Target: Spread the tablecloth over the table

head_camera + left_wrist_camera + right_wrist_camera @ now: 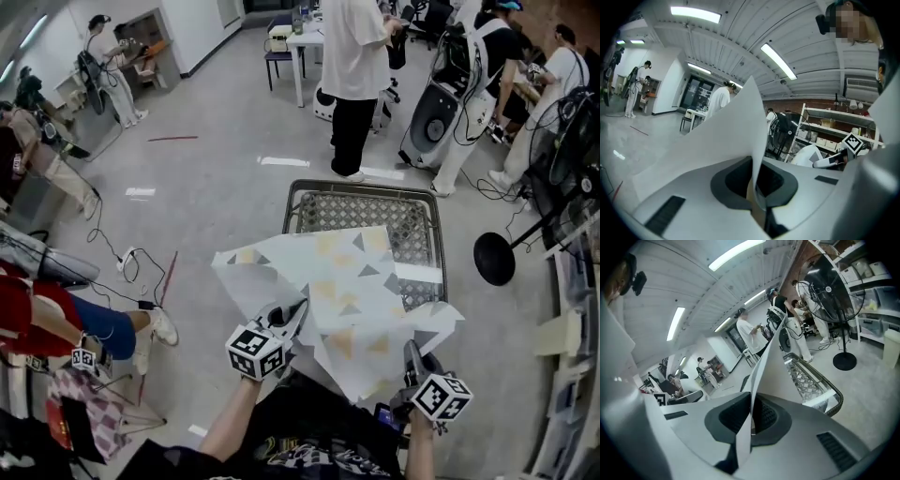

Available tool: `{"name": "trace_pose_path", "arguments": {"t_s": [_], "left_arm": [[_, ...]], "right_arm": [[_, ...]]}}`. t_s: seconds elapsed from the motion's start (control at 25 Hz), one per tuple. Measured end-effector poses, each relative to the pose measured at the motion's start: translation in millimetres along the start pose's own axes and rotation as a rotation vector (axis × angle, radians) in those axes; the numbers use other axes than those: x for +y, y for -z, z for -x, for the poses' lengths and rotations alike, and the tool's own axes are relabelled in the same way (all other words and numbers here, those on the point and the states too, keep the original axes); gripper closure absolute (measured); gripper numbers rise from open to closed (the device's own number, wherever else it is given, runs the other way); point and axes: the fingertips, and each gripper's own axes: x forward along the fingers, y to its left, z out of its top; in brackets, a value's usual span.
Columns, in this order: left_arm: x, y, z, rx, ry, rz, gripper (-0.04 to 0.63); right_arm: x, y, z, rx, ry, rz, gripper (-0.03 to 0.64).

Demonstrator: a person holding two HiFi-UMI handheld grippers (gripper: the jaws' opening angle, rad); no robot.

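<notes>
The white tablecloth point(347, 300), printed with grey and tan triangles, hangs in the air above the small metal-mesh table point(417, 202) and droops over its near side. My left gripper point(291, 316) is shut on the cloth's near left edge. At the lower right my right gripper point(411, 352) is shut on the near right corner. In the left gripper view the tablecloth point(717, 136) rises as a white sheet out of the closed left gripper point(757, 199). The right gripper view shows a cloth edge point(759, 371) pinched in the closed right gripper point(747, 430), with the mesh table point(806, 380) beyond.
A black standing fan point(553, 187) with a round base point(494, 259) stands right of the table. A person in white point(354, 75) stands just beyond the table. A seated person's legs point(94, 328) and floor cables point(131, 262) lie at left. Shelving point(834, 131) runs along the right.
</notes>
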Motion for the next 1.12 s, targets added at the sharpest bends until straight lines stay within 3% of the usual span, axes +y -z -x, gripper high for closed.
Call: {"name": "trace_pose_path", "arguments": {"t_s": [0.12, 0.24, 0.48, 0.64, 0.76, 0.92, 1.04, 1.12], "left_arm": [[11, -32, -6, -0.05, -0.049, -0.025, 0.574], [9, -64, -22, -0.061, -0.056, -0.103, 0.572], [-4, -127, -75, -0.104, -0.02, -0.184, 0.566], [-4, -166, -141, -0.125, 0.032, -0.23, 0.565], [-3, -206, -194, -0.139, 0.075, -0.311, 0.565], [-23, -264, -266, -0.195, 0.172, -0.449, 0.565], [-51, -295, -291, -0.288, 0.307, -0.549, 0.565], [-60, -308, -286, -0.35, 0.412, -0.558, 0.563]], "right_arm": [[5, -28, -4, -0.048, -0.025, 0.033, 0.6], [19, -68, -10, -0.116, -0.058, 0.087, 0.6], [49, -166, -32, -0.265, -0.086, 0.207, 0.6], [48, -229, -57, -0.341, -0.044, 0.268, 0.6], [46, -277, -80, -0.374, -0.013, 0.292, 0.6], [30, -344, -97, -0.446, 0.071, 0.339, 0.6], [23, -377, -95, -0.516, 0.116, 0.391, 0.599], [19, -384, -93, -0.543, 0.13, 0.415, 0.599]]}}
